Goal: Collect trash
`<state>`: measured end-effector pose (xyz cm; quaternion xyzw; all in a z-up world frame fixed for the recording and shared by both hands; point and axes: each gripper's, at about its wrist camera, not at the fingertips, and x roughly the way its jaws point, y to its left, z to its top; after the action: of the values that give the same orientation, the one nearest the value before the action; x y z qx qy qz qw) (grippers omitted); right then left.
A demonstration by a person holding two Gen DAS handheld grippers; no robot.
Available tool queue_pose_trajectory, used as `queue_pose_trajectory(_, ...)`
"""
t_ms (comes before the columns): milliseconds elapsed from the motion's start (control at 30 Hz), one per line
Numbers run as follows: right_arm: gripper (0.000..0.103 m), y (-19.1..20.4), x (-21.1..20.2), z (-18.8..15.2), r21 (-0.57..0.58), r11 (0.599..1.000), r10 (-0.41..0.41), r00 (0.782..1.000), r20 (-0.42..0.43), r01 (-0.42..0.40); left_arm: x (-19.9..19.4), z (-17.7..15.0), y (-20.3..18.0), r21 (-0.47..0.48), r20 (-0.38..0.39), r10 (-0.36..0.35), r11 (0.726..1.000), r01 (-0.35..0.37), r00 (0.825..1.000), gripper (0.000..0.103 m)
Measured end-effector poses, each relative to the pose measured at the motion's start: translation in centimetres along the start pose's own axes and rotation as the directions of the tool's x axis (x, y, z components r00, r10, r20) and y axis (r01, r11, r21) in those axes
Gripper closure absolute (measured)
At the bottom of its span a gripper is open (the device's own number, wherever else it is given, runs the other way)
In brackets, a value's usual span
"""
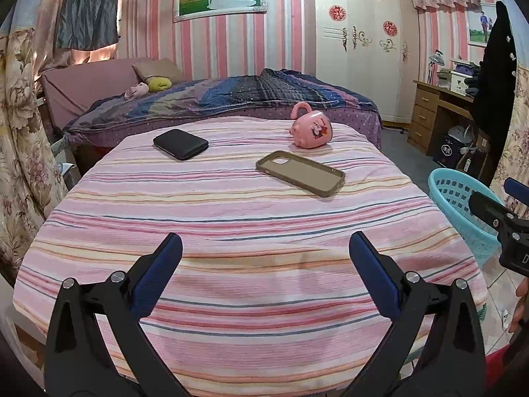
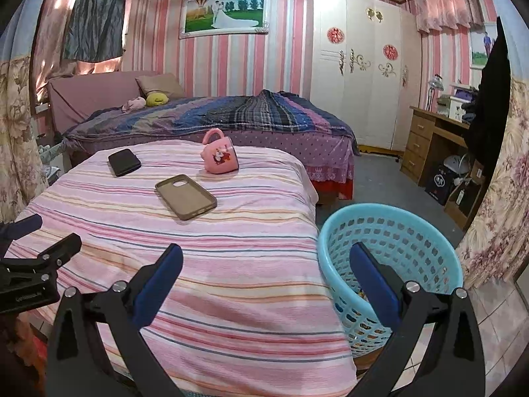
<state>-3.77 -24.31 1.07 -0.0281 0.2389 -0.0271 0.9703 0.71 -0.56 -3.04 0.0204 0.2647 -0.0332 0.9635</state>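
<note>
My left gripper (image 1: 265, 241) is open and empty, low over the near part of a table under a pink striped cloth (image 1: 231, 231). My right gripper (image 2: 266, 250) is also open and empty, straddling the table's right edge and a light blue plastic basket (image 2: 380, 209) on the floor. Small colourful bits lie in the basket's bottom (image 2: 362, 295), too small to identify. On the cloth lie a tan phone case (image 1: 301, 172), a flat black case (image 1: 180, 144) and a pink mug (image 1: 310, 129) tipped on its side. No loose trash shows on the cloth.
A bed with a plaid quilt (image 1: 251, 92) stands behind the table. At the back right are a white wardrobe (image 2: 360, 66) and a wooden desk (image 2: 426, 139). Floral curtains hang at both sides. The other gripper shows at each view's edge.
</note>
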Motion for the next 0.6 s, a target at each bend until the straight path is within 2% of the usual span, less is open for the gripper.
queue_pose_trajectory(600, 0.005, 0.8, -0.3, 0.0, -0.038, 0.999, -0.023, 0.999, 0.036, 0.025, -0.4, 0.4, -0.4, -0.007, 0.048, 0.004, 1.000, -0.004, 0.999, 0.005)
